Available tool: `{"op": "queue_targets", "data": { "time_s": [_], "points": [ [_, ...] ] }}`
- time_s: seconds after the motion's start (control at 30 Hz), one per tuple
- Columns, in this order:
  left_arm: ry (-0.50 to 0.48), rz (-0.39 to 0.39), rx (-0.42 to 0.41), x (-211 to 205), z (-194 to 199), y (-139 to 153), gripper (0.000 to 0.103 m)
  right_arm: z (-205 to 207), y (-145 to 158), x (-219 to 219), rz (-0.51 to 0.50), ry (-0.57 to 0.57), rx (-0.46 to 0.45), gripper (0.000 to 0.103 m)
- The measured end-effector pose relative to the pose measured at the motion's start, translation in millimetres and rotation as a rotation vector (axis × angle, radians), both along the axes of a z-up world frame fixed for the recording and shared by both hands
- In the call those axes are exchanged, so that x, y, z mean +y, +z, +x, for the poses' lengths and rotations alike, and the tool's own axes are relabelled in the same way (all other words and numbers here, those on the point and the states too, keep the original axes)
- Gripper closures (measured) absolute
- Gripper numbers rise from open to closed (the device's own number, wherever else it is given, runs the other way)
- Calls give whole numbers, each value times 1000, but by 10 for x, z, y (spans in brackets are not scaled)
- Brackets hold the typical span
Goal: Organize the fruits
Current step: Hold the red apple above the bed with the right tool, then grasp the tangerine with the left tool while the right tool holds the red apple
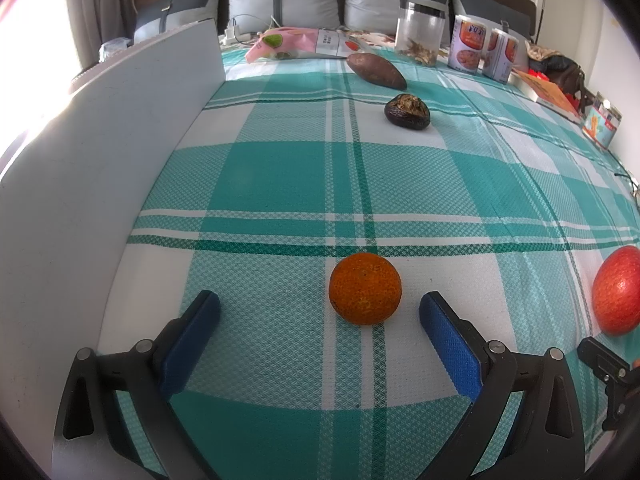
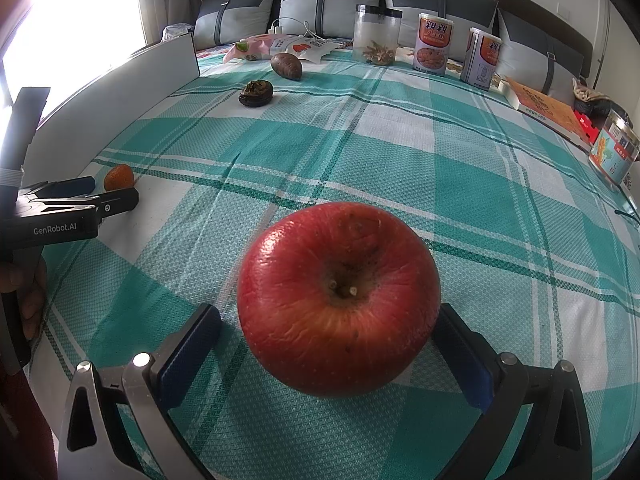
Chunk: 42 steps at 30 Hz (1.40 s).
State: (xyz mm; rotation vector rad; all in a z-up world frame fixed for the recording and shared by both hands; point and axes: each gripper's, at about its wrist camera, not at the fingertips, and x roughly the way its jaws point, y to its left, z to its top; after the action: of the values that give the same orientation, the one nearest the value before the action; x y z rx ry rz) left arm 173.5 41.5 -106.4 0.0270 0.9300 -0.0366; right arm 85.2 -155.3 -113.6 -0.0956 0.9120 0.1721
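Left gripper (image 1: pixel 320 312): jaws wide, orange (image 1: pixel 365 289) between, untouched; body reads "GenRobot.AI"
Right gripper (image 2: pixel 328 320): spread around apple (image 2: pixel 338 298), contact unclear
Cans (image 2: pixel 432 44): print too small to read
Bedspread (image 1: pixel 280 184): checked

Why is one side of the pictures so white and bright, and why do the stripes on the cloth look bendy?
Left wrist view: window light burns out the left edge; the fisheye lens curves the checked cloth. Right wrist view: the same glare sits top left, and the close apple looks huge with a slightly soft edge.
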Motion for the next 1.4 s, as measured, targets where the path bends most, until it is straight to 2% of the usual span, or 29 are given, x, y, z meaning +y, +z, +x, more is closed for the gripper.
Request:
{"op": "queue_targets", "data": {
  "time_s": [1.4],
  "points": [
    [4, 6, 3, 4, 7, -8, 1, 1, 3, 3, 0, 1, 1, 0]
  ]
}}
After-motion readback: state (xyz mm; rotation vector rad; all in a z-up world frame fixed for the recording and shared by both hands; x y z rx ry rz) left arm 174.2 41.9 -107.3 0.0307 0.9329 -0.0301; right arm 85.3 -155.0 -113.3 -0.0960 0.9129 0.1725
